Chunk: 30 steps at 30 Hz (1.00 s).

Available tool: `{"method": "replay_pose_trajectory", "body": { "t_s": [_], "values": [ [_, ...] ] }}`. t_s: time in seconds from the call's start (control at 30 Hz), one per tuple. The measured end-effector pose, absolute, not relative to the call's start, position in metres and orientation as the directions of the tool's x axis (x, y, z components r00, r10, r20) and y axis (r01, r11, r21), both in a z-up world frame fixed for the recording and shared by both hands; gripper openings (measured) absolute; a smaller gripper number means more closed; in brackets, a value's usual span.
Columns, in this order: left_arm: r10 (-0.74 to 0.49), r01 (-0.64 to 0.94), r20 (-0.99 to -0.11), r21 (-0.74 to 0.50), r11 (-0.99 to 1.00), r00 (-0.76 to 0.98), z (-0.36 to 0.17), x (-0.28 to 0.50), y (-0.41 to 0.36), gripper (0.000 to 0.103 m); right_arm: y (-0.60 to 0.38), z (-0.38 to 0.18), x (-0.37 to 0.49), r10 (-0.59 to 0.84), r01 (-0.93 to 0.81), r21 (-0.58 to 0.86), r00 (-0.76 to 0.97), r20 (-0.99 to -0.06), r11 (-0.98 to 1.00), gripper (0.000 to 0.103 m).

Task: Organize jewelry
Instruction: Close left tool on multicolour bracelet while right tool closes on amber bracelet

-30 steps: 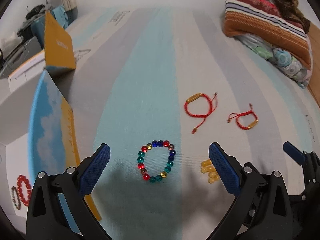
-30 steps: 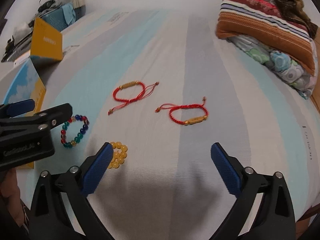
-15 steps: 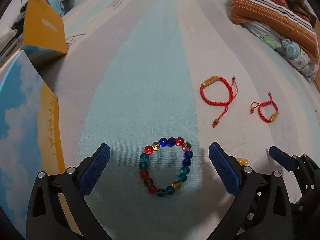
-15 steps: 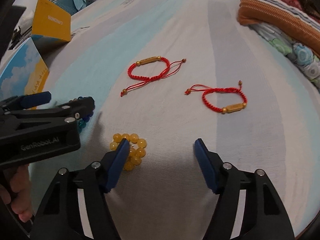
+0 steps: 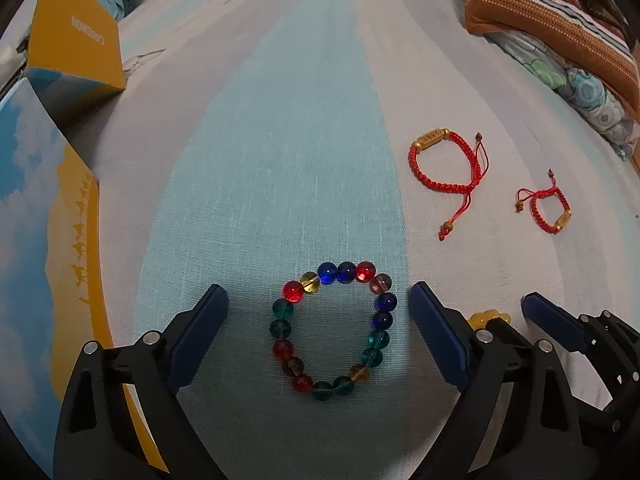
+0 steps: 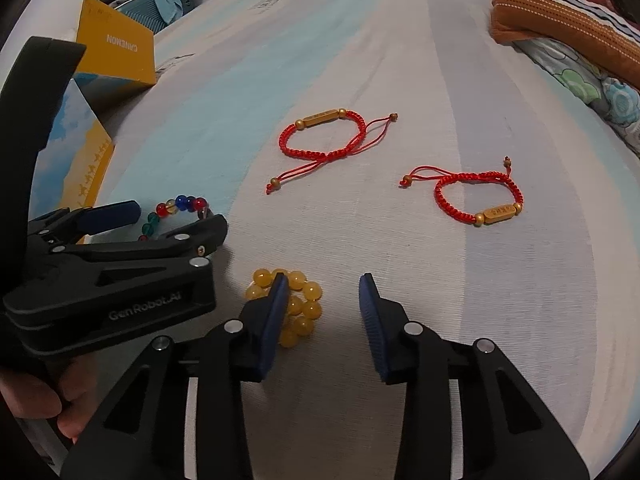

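Note:
A multicoloured bead bracelet (image 5: 334,330) lies flat on the striped bedsheet, between the open fingers of my left gripper (image 5: 318,320), which hangs low over it. A yellow bead bracelet (image 6: 298,306) lies bunched to its right. My right gripper (image 6: 322,308) is open but narrower, its left finger over the yellow beads. Two red cord bracelets with gold tubes lie further out: one nearer the middle (image 6: 324,136), (image 5: 446,164) and one to the right (image 6: 478,196), (image 5: 546,210). The left gripper also shows in the right wrist view (image 6: 120,236).
An open box with a sky-and-yellow print lid (image 5: 44,240) stands at the left. A yellow carton (image 5: 76,40) sits behind it. Folded striped and flowered blankets (image 5: 560,20) are piled at the far right.
Both grippers have moved forward and down toward the bed. The left one now straddles the multicoloured bracelet. The right gripper has narrowed and come over the yellow beads.

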<state>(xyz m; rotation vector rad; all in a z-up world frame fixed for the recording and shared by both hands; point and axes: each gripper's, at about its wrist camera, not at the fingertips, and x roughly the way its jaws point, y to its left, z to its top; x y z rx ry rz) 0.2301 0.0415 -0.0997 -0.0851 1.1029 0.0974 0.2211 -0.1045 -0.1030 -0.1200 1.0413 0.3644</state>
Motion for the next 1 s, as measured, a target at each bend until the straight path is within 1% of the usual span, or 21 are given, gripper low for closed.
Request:
{"method": "replay_pose_trajectory", "body": {
  "t_s": [0.13, 0.27, 0.33, 0.4, 0.47, 0.57, 0.6, 0.63, 0.67, 0.7, 0.73, 0.77, 1.0],
  "values": [
    [0.056, -0.117, -0.894, 0.004, 0.993, 0.444, -0.102, 0.231, 0.038, 0.088, -0.106, -0.106, 0.222, 0.247, -0.348, 0.088, 0.447, -0.860, 0.934, 0.034],
    [0.054, -0.113, -0.895, 0.004, 0.994, 0.442, -0.102, 0.231, 0.036, 0.083, -0.107, -0.107, 0.223, 0.257, -0.345, 0.100, 0.444, -0.859, 0.933, 0.031],
    [0.056, -0.114, -0.896, 0.006, 0.993, 0.441, -0.101, 0.230, 0.037, 0.079, -0.107, -0.107, 0.223, 0.263, -0.349, 0.107, 0.440, -0.859, 0.931, 0.028],
    [0.054, -0.116, -0.896, 0.002, 0.993, 0.441, -0.100, 0.228, 0.038, 0.072, -0.106, -0.107, 0.222, 0.273, -0.351, 0.118, 0.434, -0.859, 0.929, 0.024],
    [0.047, -0.112, -0.897, -0.003, 0.994, 0.440, -0.099, 0.226, 0.037, 0.063, -0.106, -0.106, 0.222, 0.283, -0.354, 0.129, 0.428, -0.858, 0.926, 0.020],
    [0.043, -0.107, -0.897, -0.005, 0.994, 0.439, -0.098, 0.224, 0.037, 0.053, -0.106, -0.106, 0.223, 0.292, -0.356, 0.140, 0.419, -0.860, 0.924, 0.016],
    [0.042, -0.108, -0.898, -0.006, 0.994, 0.439, -0.098, 0.224, 0.037, 0.051, -0.105, -0.105, 0.223, 0.295, -0.356, 0.143, 0.418, -0.859, 0.923, 0.015],
    [0.040, -0.110, -0.898, -0.009, 0.994, 0.439, -0.097, 0.223, 0.038, 0.046, -0.105, -0.105, 0.223, 0.297, -0.356, 0.147, 0.416, -0.860, 0.923, 0.014],
    [0.035, -0.113, -0.898, -0.017, 0.993, 0.439, -0.097, 0.223, 0.039, 0.038, -0.105, -0.105, 0.223, 0.299, -0.356, 0.149, 0.415, -0.859, 0.922, 0.013],
    [0.032, -0.114, -0.898, -0.020, 0.993, 0.438, -0.096, 0.222, 0.039, 0.034, -0.105, -0.105, 0.224, 0.303, -0.358, 0.153, 0.412, -0.859, 0.921, 0.010],
    [0.027, -0.112, -0.899, -0.025, 0.993, 0.438, -0.095, 0.221, 0.040, 0.024, -0.104, -0.104, 0.223, 0.311, -0.362, 0.161, 0.407, -0.859, 0.918, 0.009],
    [0.018, -0.110, -0.900, -0.034, 0.993, 0.436, -0.095, 0.221, 0.040, 0.019, -0.104, -0.104, 0.223, 0.311, -0.362, 0.161, 0.408, -0.858, 0.918, 0.009],
    [-0.001, -0.100, -0.896, -0.051, 0.994, 0.444, -0.090, 0.217, 0.041, 0.019, -0.105, -0.097, 0.218, 0.307, -0.356, 0.153, 0.429, -0.850, 0.922, 0.009]
  ]
}}
